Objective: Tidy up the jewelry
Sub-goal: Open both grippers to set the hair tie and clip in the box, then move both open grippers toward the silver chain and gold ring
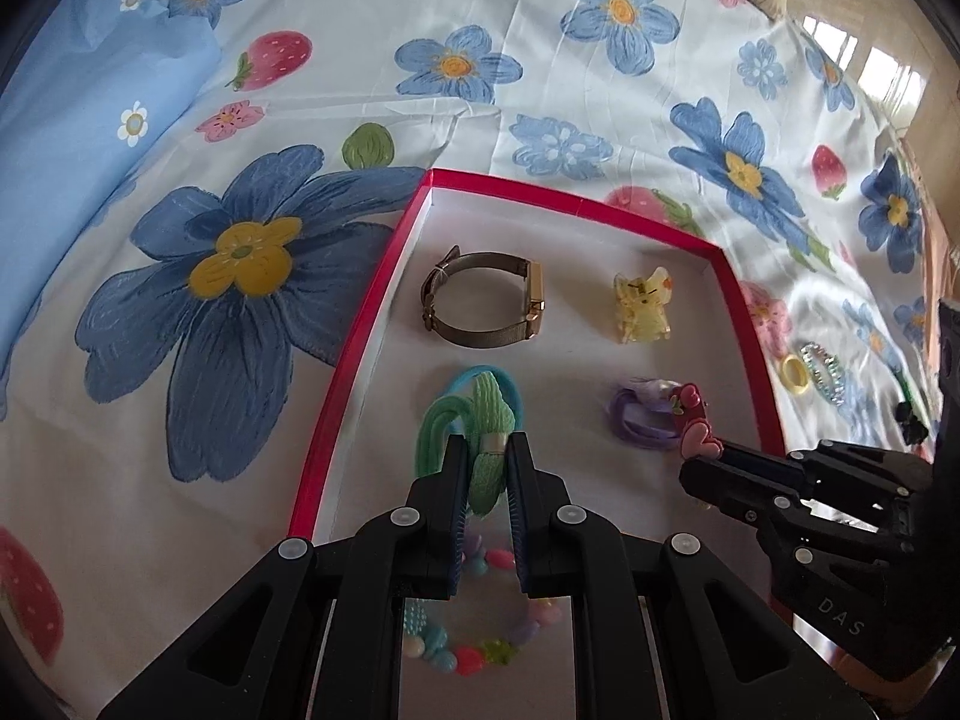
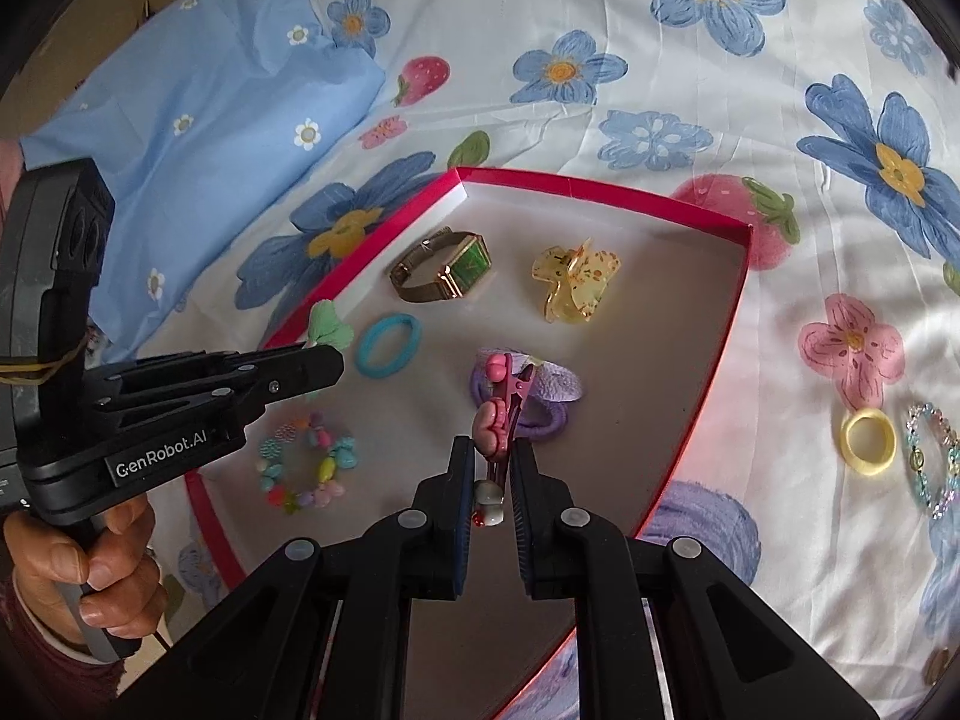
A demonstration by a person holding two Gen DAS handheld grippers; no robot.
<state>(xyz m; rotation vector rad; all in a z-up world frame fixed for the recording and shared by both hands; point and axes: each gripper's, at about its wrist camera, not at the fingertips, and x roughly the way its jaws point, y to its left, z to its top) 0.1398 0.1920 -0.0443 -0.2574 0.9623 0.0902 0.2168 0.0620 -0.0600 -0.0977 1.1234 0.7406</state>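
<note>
While the left gripper [image 1: 487, 462] pinches a green tie [image 1: 489, 420], the right gripper [image 2: 493, 468] clamps a pink clip [image 2: 498, 414] over the box [image 2: 600, 189]

Right tool [image 2: 493, 468] clamps pink hair clip [image 2: 501, 414] above purple hair tie [image 2: 540, 396] inside red-rimmed box [image 2: 600, 187]. Left tool [image 2: 327, 360] grips green scrunchie [image 2: 329, 324].

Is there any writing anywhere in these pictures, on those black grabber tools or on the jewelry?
"GenRobot.AI": white lettering on the side of the black left gripper, seen from the right wrist view.
"DAS": pale letters on the black right gripper body, left wrist view.
Green-faced gold watch: dial markings too small to read.
</note>
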